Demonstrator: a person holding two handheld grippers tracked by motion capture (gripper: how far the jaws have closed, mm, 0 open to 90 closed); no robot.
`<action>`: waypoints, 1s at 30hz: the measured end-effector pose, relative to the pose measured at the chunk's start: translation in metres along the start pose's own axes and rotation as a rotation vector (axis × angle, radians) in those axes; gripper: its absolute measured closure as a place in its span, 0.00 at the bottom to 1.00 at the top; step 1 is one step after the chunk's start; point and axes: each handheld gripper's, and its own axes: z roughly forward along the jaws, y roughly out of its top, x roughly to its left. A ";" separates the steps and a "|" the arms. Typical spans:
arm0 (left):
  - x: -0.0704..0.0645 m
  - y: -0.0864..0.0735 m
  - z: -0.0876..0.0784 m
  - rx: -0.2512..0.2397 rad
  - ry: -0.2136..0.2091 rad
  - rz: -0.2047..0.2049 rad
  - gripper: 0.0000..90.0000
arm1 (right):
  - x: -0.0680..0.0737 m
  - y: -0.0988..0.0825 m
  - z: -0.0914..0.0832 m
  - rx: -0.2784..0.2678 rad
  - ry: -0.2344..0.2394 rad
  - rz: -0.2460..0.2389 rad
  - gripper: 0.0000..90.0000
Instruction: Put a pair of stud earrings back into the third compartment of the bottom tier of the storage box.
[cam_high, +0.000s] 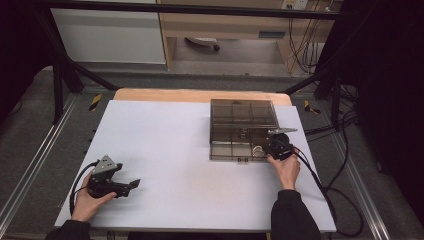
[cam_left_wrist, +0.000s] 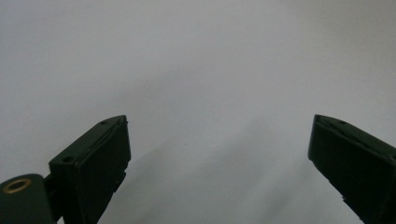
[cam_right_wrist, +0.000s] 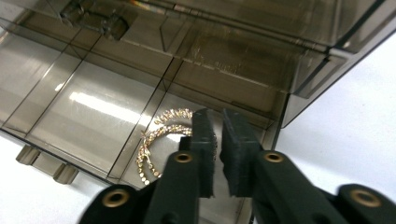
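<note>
Reaching into the smoky clear compartment box (cam_high: 235, 130), the right tool (cam_right_wrist: 218, 140) hangs over the box's near right corner cell, where a sparkling gold bracelet (cam_right_wrist: 156, 140) lies coiled on the floor of that cell. In the right gripper view the two black jaws stand almost together, only a thin slit between the pads, and nothing is pinched in that slit; the left jaw sits in front of the bracelet's right end, so whether it touches the chain cannot be told. The neighbouring cells to the left look bare, and the box's lid stands open behind them, hinged at the far side.

From the high view the box sits on the right half of the white desk (cam_high: 170, 150), toward the far edge, with the right tool (cam_high: 278, 147) at its near right corner and the person's hand behind it. The left tool (cam_high: 131, 185) rests low near the desk's near left corner, well apart from the box. In the left gripper view its jaws stand wide apart over plain white surface, holding nothing.
</note>
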 end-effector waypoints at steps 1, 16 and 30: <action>0.000 0.000 0.000 0.000 0.000 0.000 0.06 | 0.000 0.000 -0.001 -0.005 0.002 0.000 0.90; -0.001 0.000 0.001 0.006 -0.002 0.005 0.06 | 0.012 -0.007 -0.035 -0.146 0.127 -0.021 0.51; -0.002 0.000 0.002 0.011 -0.007 0.008 0.06 | 0.025 -0.018 -0.056 -0.178 0.224 -0.040 0.14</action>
